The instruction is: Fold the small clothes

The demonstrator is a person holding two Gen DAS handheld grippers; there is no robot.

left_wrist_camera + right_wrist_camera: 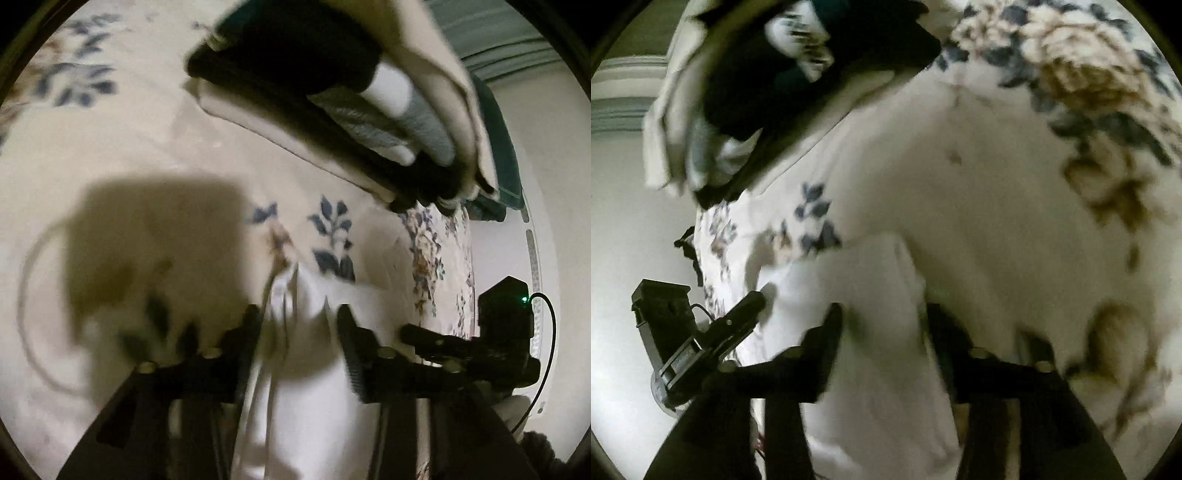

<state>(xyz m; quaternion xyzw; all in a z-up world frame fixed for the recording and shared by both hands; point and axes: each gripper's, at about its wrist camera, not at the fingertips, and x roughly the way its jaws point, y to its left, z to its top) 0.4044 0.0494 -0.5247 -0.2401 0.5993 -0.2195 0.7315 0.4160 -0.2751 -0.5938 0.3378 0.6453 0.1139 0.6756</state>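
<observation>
A white garment (pixel 306 369) hangs between the fingers of my left gripper (pixel 297 325), which is shut on it above the floral bedspread (pixel 147 155). My right gripper (pixel 882 325) is shut on the same white garment (pixel 871 295). Each gripper shows in the other's view: the right one at the right edge (pixel 480 339), the left one at lower left (pixel 713 332). Both frames are blurred by motion.
A stack of folded clothes (pixel 351 110) in black, grey, white and beige lies at the far side of the bed; it also shows in the right wrist view (pixel 768 88). A dark green cloth (pixel 498 147) lies beyond it. A white wall (pixel 628 221) lies past the bed edge.
</observation>
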